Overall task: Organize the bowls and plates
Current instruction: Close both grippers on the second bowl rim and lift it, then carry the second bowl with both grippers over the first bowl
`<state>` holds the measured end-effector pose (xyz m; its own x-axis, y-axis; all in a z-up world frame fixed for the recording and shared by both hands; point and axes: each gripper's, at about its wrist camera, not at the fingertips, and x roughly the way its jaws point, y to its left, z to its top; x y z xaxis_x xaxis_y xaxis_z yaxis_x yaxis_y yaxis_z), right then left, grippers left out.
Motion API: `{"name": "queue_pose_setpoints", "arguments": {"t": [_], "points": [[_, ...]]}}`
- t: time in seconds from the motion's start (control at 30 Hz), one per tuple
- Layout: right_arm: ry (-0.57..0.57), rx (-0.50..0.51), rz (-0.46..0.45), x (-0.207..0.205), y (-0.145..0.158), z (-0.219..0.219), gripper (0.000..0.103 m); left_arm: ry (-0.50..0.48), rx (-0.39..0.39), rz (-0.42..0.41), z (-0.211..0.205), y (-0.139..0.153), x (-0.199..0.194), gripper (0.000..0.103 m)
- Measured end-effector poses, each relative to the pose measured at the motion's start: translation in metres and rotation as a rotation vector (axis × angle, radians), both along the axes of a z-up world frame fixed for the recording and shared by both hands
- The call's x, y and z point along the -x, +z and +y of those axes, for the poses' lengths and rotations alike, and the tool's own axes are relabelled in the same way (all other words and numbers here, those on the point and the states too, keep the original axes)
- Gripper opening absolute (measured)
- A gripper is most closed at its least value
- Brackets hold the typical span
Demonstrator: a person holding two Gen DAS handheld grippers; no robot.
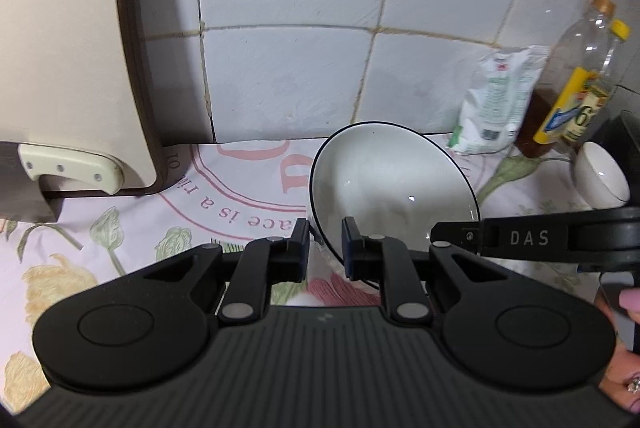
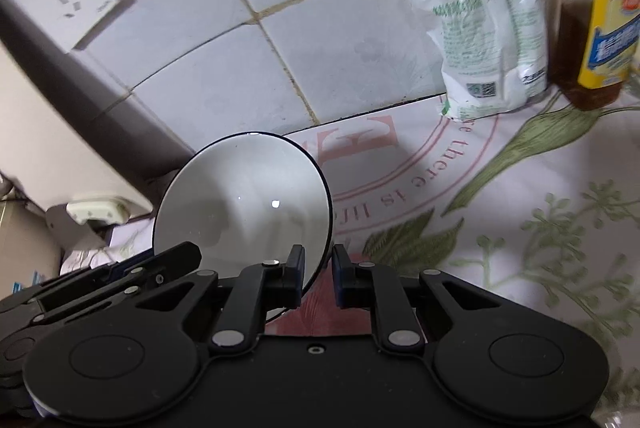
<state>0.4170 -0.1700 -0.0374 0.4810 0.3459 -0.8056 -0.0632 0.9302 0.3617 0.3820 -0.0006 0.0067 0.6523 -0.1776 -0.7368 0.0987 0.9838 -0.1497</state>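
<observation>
white wall tiles (image 1: 288,80) with yellowed grout back a counter spread with a flowered cloth (image 1: 132,224) that bears pink lettering. on the left a cream cutting board (image 1: 60,40) leans on the wall, a knife handle (image 1: 68,168) in front of it, and a wall socket (image 2: 68,0) sits higher up.

one white bowl (image 1: 392,184) with a thin dark rim is tilted up off the cloth, its open side facing both cameras. both tongs hold it at once. the left gripper (image 1: 325,248) is narrowed onto the bowl's lower left rim, one finger outside the wall and one inside. the right gripper (image 2: 318,274) is pinched on the opposite edge in the same way: in its own view the rim passes between the two close-set fingers. in the left view the right tool reaches in from the right edge, marked "das", with a person's hand (image 1: 624,344) with painted nails behind it.

well apart from the bowl, at the wall, stand a white packet (image 1: 500,100) and just beside it a bottle (image 1: 572,84) with a yellow label and dark liquid in its base. a small white cup (image 1: 600,176) lies on its side near the bottle.
</observation>
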Motion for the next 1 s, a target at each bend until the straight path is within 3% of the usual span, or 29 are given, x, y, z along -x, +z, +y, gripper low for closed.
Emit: {"name": "queue_pose_setpoints", "arguments": {"t": [0.43, 1.0], "points": [[0.054, 0.061, -0.071, 0.085, 0.063, -0.014, 0.018, -0.091, -0.036, -0.099, -0.018, 0.066, 0.087, 0.016], [0.072, 0.076, -0.108, 0.18, 0.101, -0.055, 0.019, -0.165, -0.073, -0.168, -0.062, 0.1, 0.182, 0.016]]}}
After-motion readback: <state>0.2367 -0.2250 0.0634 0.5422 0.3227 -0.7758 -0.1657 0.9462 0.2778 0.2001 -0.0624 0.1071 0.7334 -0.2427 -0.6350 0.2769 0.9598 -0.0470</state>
